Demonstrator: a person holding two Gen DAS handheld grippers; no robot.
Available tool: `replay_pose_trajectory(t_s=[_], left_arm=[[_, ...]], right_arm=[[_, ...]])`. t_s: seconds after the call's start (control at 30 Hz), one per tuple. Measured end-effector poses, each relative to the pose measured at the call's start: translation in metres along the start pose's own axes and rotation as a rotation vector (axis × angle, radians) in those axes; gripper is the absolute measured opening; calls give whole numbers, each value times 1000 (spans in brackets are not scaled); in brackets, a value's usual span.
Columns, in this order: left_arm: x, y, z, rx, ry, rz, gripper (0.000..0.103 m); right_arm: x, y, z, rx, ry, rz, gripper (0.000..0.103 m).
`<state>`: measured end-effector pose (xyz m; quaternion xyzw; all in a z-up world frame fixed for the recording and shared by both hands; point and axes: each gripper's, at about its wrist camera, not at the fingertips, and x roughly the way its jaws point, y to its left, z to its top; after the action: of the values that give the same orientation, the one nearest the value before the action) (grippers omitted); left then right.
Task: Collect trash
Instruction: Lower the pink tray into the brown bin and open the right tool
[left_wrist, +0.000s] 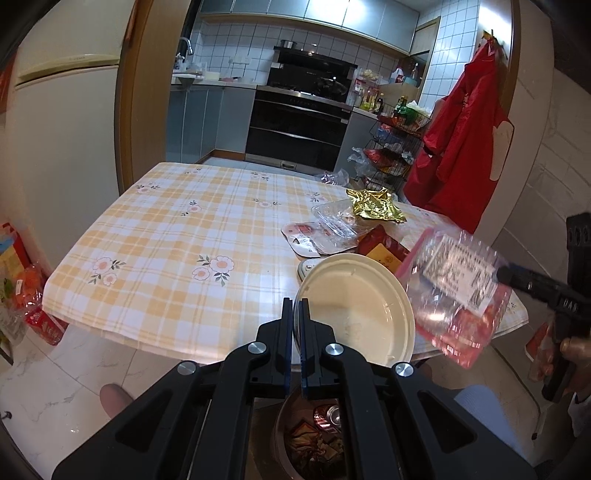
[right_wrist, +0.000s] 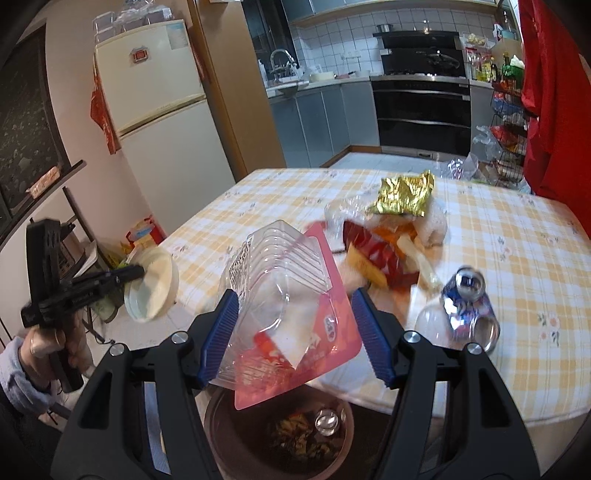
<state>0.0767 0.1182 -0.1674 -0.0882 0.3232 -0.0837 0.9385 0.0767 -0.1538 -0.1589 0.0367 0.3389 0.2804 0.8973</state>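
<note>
My left gripper (left_wrist: 294, 308) is shut on the rim of a cream plastic bowl (left_wrist: 364, 310), held just off the table's near edge; the bowl also shows in the right wrist view (right_wrist: 155, 284). My right gripper (right_wrist: 295, 310) stands wide open, and a clear plastic clamshell with a pink card (right_wrist: 288, 310) sits loose between its blue pads (right_wrist: 221, 332), above the trash bin (right_wrist: 280, 435). The clamshell shows blurred in the left wrist view (left_wrist: 454, 288). The bin (left_wrist: 314, 435) holds wrappers and a can.
On the checked tablecloth (left_wrist: 166, 236) lie a gold wrapper (right_wrist: 404, 195), red snack packets (right_wrist: 376, 254), clear packaging (left_wrist: 332, 221) and a crushed blue can (right_wrist: 469, 302). A fridge (right_wrist: 155, 110) stands left, a red coat (left_wrist: 465, 147) hangs right.
</note>
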Motion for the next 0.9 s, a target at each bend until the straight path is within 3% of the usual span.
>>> replay_pose_trajectory(t_s=[0.27, 0.53, 0.63, 0.73, 0.9], left_arm=[[-16, -3, -9, 4, -10, -3, 4], [-20, -6, -10, 8, -11, -16, 4], [-18, -8, -10, 12, -6, -22, 4], [-15, -10, -12, 18, 3, -28, 4], [-9, -17, -16, 31, 21, -40, 4]], right_arm=[[6, 15, -33, 13, 86, 34, 65], [23, 27, -45, 14, 167, 77, 68], [27, 23, -47, 35, 176, 71, 84], [22, 18, -44, 50, 151, 39, 92], [8, 3, -34, 81, 94, -29, 95]])
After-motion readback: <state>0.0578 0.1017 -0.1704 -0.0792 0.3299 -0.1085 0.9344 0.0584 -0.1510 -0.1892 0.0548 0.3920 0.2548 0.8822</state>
